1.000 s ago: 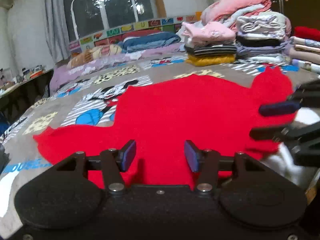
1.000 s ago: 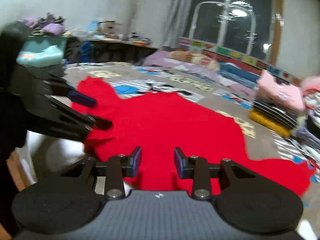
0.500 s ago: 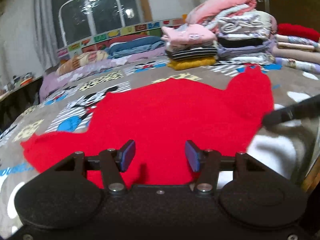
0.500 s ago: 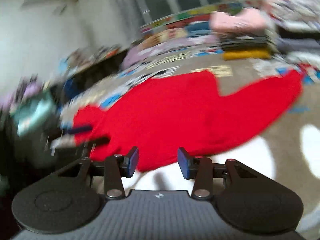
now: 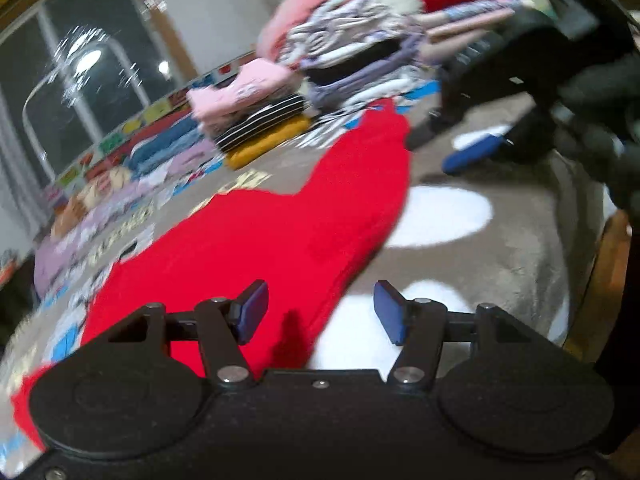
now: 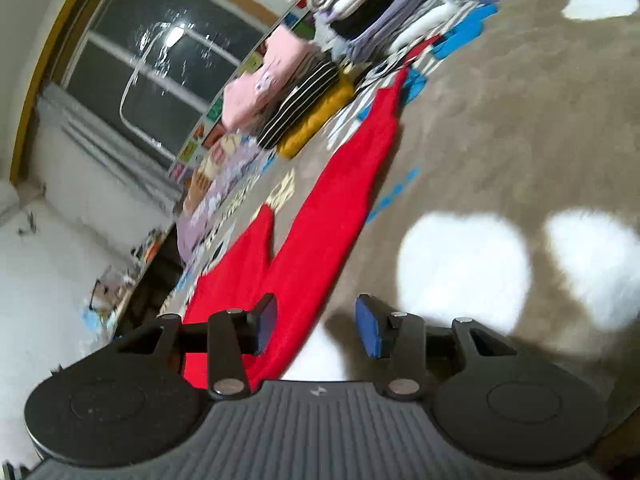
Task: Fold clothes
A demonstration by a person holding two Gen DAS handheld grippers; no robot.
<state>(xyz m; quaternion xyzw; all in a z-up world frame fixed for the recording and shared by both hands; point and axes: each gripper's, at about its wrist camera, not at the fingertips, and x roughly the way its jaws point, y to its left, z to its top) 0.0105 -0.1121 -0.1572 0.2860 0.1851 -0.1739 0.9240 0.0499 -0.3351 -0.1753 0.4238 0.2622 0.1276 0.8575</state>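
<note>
A red garment (image 5: 260, 240) lies spread flat on the patterned bed blanket, one sleeve reaching toward the folded stacks. In the left wrist view my left gripper (image 5: 320, 312) hovers over the garment's near right edge; its jaws are opening and nothing is between the pads. My right gripper (image 5: 444, 148) shows blurred at the upper right, beyond the sleeve's end. In the right wrist view, strongly tilted, the red garment (image 6: 320, 224) runs away from my right gripper (image 6: 316, 324), which stands open over the sleeve's edge and a white patch, gripping nothing.
Stacks of folded clothes (image 5: 320, 64) stand at the far side of the bed, also in the right wrist view (image 6: 296, 92). The brown blanket (image 5: 480, 248) has white patches. A wooden bed edge (image 5: 612, 248) is at the right. A dark window (image 5: 80, 80) is behind.
Both grippers have swept right along the garment's near edge and rolled, the right one strongly. The right gripper now shows beyond the sleeve's end. Both pairs of pads stand a little wider.
</note>
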